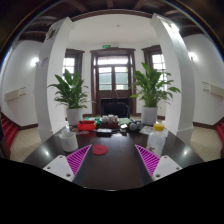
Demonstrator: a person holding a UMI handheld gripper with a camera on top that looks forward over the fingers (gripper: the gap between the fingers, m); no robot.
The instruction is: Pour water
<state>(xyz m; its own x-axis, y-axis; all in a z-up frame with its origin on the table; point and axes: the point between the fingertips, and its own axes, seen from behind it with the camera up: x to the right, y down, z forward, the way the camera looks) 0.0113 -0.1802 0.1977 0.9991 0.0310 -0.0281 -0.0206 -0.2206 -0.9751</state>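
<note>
My gripper is open wide above a dark table, and nothing stands between its fingers. The pink pads show at either side. A flat red round thing lies on the table just ahead of the left finger. A white cup-like container stands beyond the left finger. A white container with a yellow part stands beyond the right finger. A dark rounded vessel, perhaps a kettle, stands at the table's far end among small items. I cannot tell which vessels hold water.
A cluster of small items, one of them red, sits at the far end of the table. Two large potted plants stand behind it, flanking a glazed door. White pillars rise at both sides.
</note>
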